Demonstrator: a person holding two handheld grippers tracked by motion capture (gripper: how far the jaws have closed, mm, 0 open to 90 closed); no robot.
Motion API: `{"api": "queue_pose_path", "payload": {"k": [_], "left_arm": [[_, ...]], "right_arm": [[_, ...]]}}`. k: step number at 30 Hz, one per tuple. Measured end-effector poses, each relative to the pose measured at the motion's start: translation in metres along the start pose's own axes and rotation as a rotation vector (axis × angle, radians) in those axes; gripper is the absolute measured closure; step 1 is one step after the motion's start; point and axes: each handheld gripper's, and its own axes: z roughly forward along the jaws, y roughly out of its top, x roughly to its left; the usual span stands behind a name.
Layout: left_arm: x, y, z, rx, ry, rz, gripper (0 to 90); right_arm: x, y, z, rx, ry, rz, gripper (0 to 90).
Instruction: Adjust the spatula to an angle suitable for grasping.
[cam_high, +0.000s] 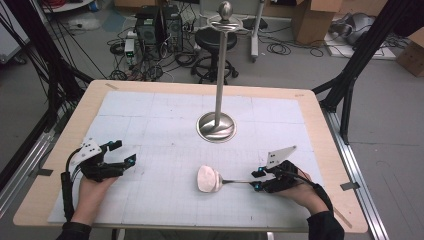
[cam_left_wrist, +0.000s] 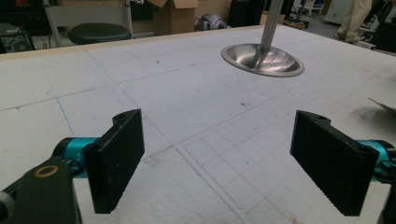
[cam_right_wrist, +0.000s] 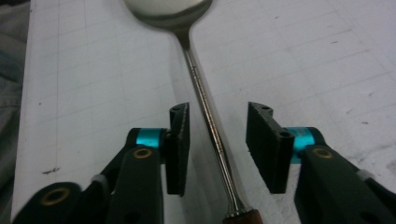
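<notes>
The tabletop (cam_high: 165, 107) carries a tall steel stand (cam_high: 218, 75) near its middle. Closer to the person lies a ladle (cam_high: 215, 180), its long axis running across the tabletop: white bowl toward the left, thin metal shaft toward the right. The right gripper (cam_high: 256, 180) lies low and level, its jaws narrowed around the shaft (cam_right_wrist: 210, 121) but with gaps either side. The left gripper (cam_high: 124, 151) rests well apart, jaws wide, nothing between them.
</notes>
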Motion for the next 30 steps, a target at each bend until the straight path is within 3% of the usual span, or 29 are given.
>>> {"api": "queue_pose_path", "payload": {"k": [3,7,16,20,30], "left_arm": [[0.000,0.000,0.000,0.001,0.000,-0.001,18.2],[0.000,0.000,0.000,0.002,0.001,-0.002,18.2],[0.000,0.000,0.000,0.002,0.004,-0.002,18.3],[0.000,0.000,0.000,0.005,0.008,0.000,18.4],[-0.001,0.000,0.000,0.001,0.002,0.007,19.6]], "right_arm": [[0.001,0.000,0.005,0.057,0.001,-0.016,69.1],[0.002,0.000,0.006,0.059,-0.016,-0.033,73.9],[0.000,0.008,0.007,0.113,0.014,-0.040,81.3],[-0.001,0.009,0.007,0.117,0.020,-0.020,84.4],[-0.002,0.013,0.009,0.105,0.014,-0.049,85.0]]}}
